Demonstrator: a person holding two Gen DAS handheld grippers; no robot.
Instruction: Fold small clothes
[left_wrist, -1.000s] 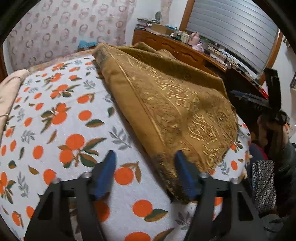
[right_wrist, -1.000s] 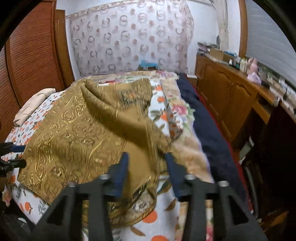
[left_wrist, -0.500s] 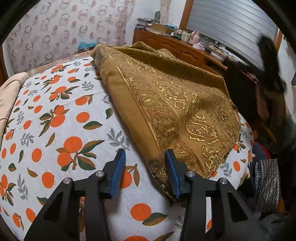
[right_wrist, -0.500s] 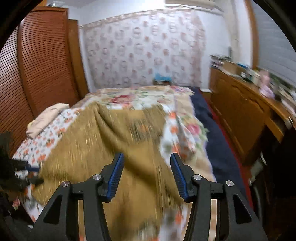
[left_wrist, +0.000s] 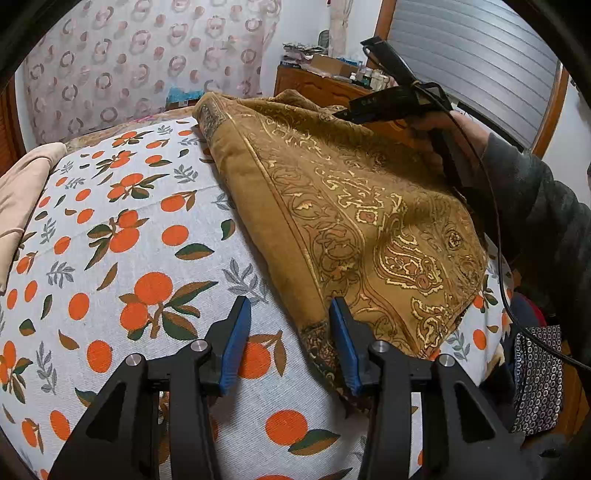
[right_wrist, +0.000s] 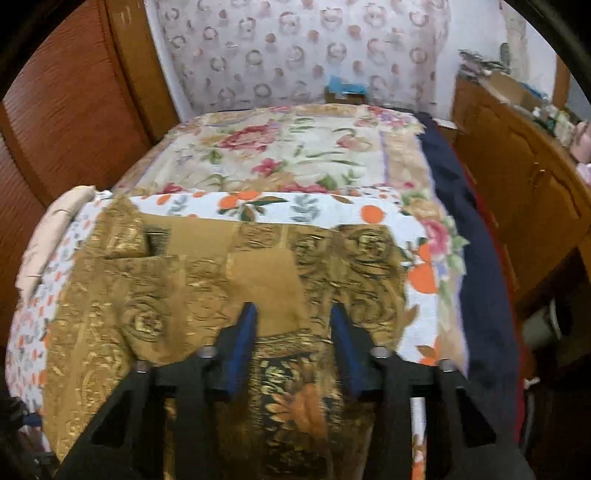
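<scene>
Left wrist view: the left gripper (left_wrist: 291, 336) hangs low over the bed sheet (left_wrist: 122, 258), a white fabric printed with oranges and leaves, its jaws spread wide and holding nothing. The near corner of the golden-brown cloth (left_wrist: 351, 221) lies just beside the right-hand blue finger pad (left_wrist: 345, 347); whether pad and fabric touch cannot be determined. The cloth extends from that corner toward the far side of the bed, with a folded edge running along its left side and a gold scroll pattern on its upper face. The right gripper (left_wrist: 388, 99) appears at upper right above the far part of the cloth, gripped in a hand (left_wrist: 443, 140); its jaw state cannot be read from this angle. A beige pillow (left_wrist: 22, 192) lies at the left edge of the bed. Right wrist view: the picture is motion-blurred. The right gripper (right_wrist: 291, 339) is positioned above the cloth (right_wrist: 229, 280), jaws wide apart and empty. The cloth lies spread across the orange-print sheet (right_wrist: 295, 208), with a small corner turned over at its far left. A floral blanket (right_wrist: 280, 155) covers the far half of the bed, and a wooden cabinet (right_wrist: 517, 177) stands along the right.
</scene>
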